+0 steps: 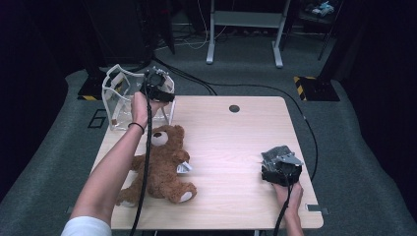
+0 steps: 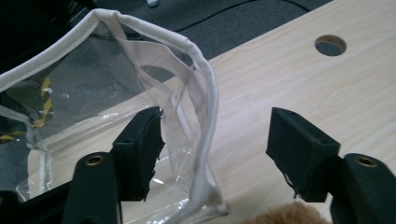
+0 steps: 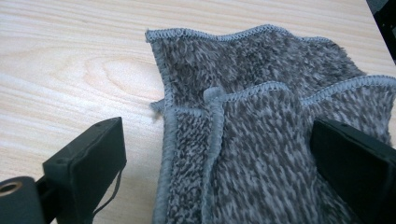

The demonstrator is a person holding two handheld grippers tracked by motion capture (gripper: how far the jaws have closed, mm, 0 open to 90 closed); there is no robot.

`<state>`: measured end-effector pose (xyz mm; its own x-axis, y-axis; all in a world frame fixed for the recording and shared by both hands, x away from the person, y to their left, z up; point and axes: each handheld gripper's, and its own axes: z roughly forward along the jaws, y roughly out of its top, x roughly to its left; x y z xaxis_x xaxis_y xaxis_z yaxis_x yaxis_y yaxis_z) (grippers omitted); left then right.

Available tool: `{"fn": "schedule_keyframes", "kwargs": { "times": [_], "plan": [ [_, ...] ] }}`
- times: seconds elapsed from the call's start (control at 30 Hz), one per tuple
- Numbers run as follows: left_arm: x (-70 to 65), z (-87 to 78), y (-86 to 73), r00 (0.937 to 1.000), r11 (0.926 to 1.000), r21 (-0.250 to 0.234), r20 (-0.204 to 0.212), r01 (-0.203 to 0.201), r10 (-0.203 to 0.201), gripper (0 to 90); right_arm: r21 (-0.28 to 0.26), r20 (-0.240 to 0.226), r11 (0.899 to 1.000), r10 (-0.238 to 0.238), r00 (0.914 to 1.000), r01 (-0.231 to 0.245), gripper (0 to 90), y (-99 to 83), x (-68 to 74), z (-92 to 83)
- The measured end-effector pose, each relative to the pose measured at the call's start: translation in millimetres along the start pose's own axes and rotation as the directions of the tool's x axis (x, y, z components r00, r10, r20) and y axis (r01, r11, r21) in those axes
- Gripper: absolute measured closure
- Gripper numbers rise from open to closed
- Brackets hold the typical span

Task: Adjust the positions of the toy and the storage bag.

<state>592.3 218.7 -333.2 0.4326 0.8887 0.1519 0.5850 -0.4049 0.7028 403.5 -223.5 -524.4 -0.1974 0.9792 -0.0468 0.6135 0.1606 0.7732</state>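
Left gripper view: claw [image 2: 215,154] astride bag rim [image 2: 205,79]

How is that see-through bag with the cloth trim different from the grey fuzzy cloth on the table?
The clear plastic bag with cream fabric trim stands upright and open at the table's far left corner; the grey fuzzy cloth lies flat and folded near the right edge. The bag is transparent and smooth, the cloth opaque and fluffy. Both sit between open tongs and have stitched edging.
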Motion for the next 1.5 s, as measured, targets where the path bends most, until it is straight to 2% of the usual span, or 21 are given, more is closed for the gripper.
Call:
{"fn": "schedule_keyframes", "kwargs": {
  "times": [0.17, 0.27, 0.37, 0.43, 0.57, 0.63, 0.73, 0.87, 1.0, 1.3, 1.37, 1.5],
  "plan": [
    [-1.8, 13.4, 4.1, 0.9996, 0.9996, 0.027, -0.029, -0.001, 0.002, 45.1, 0.001, 0.0, 1.0, 0.004, 1.0, -0.004, 3.9, -0.1, 0.0, -0.3],
    [-3.1, 23.0, 5.0, 0.9988, 0.9987, 0.047, -0.044, -0.02, 0.022, 51.2, 0.001, -0.001, 1.0, 0.006, 1.0, -0.006, 3.9, -0.1, 0.0, -0.4],
    [-4.2, 28.8, 4.8, 0.9985, 0.9982, 0.056, -0.049, -0.022, 0.025, 61.4, -0.003, -0.003, 1.0, 0.001, 1.0, -0.001, 3.9, -0.1, -0.5, -0.2],
    [-4.4, 31.6, 4.3, 0.9984, 0.9988, 0.043, -0.05, -0.023, 0.026, 72.5, -0.003, -0.003, 1.0, 0.001, 1.0, -0.001, 3.9, -0.2, -0.6, -0.3],
    [-5.2, 32.7, 4.5, 0.9975, 0.9985, 0.021, -0.047, -0.052, 0.052, 86.7, -0.004, -0.003, 1.0, 0.001, 1.0, -0.001, 3.9, -0.2, -0.5, -0.3],
    [-3.8, 33.6, 3.6, 0.9985, 0.9989, 0.006, -0.028, -0.046, 0.046, 87.3, -0.004, -0.003, 1.0, 0.001, 1.0, -0.001, 4.0, -0.3, -0.5, -0.3],
    [-2.6, 34.3, 3.2, 0.998, 0.9982, -0.011, -0.023, -0.059, 0.058, 87.5, -0.003, -0.002, 1.0, 0.0, 1.0, 0.0, 3.9, -0.3, -0.4, -0.4],
    [-4.4, 35.4, 2.9, 0.9959, 0.9959, -0.028, -0.03, -0.086, 0.085, 87.6, -0.004, 0.0, 1.0, -0.001, 1.0, 0.001, 3.9, -0.3, -0.3, -0.3],
    [-6.9, 36.7, 3.6, 0.994, 0.9935, -0.036, -0.017, -0.108, 0.108, 87.6, -0.004, 0.0, 1.0, -0.003, 1.0, 0.003, 4.0, -0.3, -0.1, -0.3],
    [-18.8, 38.4, 7.3, 0.9886, 0.9866, -0.067, 0.011, -0.149, 0.15, 87.6, -0.003, 0.001, 1.0, -0.003, 1.0, 0.003, 4.0, -0.4, 0.2, -0.3],
    [-22.4, 38.6, 8.8, 0.9855, 0.9835, -0.07, 0.021, -0.166, 0.168, 87.6, -0.003, 0.001, 1.0, -0.004, 1.0, 0.004, 4.0, -0.4, 0.2, -0.3],
    [-29.5, 40.2, 11.1, 0.9837, 0.9817, -0.081, 0.039, -0.172, 0.176, 87.6, -0.003, 0.001, 1.0, -0.004, 1.0, 0.004, 3.9, -0.4, 0.2, -0.3]
  ]
}}
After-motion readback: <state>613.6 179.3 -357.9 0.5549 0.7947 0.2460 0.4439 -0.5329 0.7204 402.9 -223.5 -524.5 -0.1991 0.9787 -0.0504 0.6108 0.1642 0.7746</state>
